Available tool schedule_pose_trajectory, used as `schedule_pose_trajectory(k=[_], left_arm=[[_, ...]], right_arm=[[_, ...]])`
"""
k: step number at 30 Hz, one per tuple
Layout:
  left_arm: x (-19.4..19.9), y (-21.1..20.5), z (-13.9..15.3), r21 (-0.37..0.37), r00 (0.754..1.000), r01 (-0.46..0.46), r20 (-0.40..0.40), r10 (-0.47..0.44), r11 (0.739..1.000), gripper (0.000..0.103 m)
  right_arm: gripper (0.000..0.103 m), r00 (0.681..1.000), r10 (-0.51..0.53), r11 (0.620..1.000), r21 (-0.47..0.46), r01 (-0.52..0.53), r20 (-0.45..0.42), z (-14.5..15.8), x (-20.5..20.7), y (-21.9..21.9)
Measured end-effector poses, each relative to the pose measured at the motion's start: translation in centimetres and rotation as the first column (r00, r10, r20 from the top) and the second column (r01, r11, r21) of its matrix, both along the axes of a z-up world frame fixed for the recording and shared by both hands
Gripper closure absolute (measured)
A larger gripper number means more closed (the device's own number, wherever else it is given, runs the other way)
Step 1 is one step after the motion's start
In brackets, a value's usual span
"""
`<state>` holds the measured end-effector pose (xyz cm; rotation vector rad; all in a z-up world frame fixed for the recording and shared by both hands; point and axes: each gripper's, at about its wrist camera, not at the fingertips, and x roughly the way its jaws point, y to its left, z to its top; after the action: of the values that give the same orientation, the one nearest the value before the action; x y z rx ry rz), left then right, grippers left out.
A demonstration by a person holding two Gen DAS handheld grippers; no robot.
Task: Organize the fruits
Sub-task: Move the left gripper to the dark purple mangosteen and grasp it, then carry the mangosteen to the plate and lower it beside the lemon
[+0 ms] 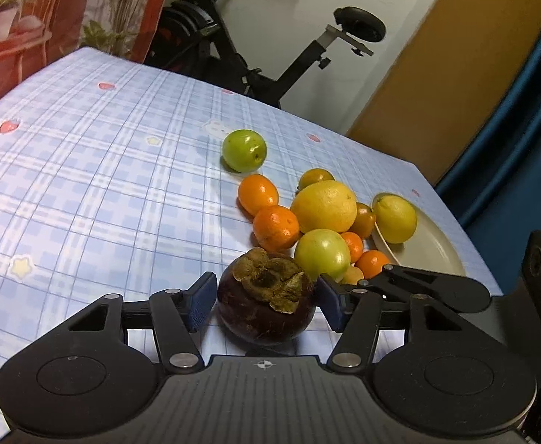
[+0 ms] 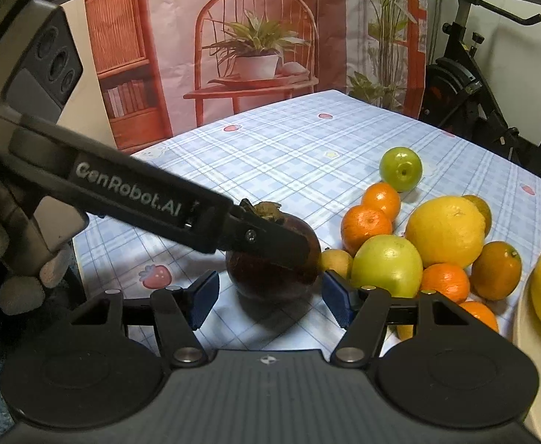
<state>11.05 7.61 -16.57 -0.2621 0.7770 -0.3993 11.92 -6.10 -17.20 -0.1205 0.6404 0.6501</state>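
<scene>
Mangosteen [image 1: 266,298] between left hand-held gripper [image 1: 264,301] pads — touching; grip uncertain, cannot tell.

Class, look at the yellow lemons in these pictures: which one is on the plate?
The smaller lemon at the right: it rests on the beige plate. The larger lemon lies on the tablecloth among the oranges.

A dark purple mangosteen [image 1: 266,307] with a brown calyx sits on a light-blue plaid tablecloth [image 1: 85,185] dotted with strawberries. Beside it lie orange tangerines [image 1: 276,227], yellow lemons [image 1: 324,205] and green apples [image 1: 244,150]; the plate [image 1: 429,248] is cream.
</scene>
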Motion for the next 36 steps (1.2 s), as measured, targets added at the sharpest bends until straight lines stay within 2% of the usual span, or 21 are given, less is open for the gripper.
schedule_pose_trajectory(k=[15,23,27,31,36], left_arm=[[-1.2,-3.0,0.3,0.069,0.995,0.1,0.012,-0.102,0.993,0.042],[-1.4,-6.8,1.9,0.115,0.981,0.171,0.068,-0.18,0.979,0.042],[-0.9,-9.2,2.8,0.155,0.968,0.212,0.1,-0.229,0.965,0.041],[0.4,-11.4,3.2,0.158,0.957,0.256,0.096,-0.272,0.954,0.041],[2.1,-14.4,3.4,0.179,0.939,0.313,0.087,-0.332,0.933,0.041]], right_arm=[[0.043,0.997,-0.056,0.997,0.057,0.059,-0.06,-0.4,-1.5,-1.8],[0.043,0.988,-0.145,0.982,0.111,0.15,-0.053,1.0,-3.4,-5.1],[0.043,0.976,-0.213,0.965,0.147,0.216,-0.036,1.8,-4.1,-7.2],[0.043,0.963,-0.266,0.947,0.175,0.269,-0.036,2.1,-4.3,-8.9],[0.043,0.925,-0.379,0.902,0.208,0.379,-0.04,2.6,-4.4,-12.1]])
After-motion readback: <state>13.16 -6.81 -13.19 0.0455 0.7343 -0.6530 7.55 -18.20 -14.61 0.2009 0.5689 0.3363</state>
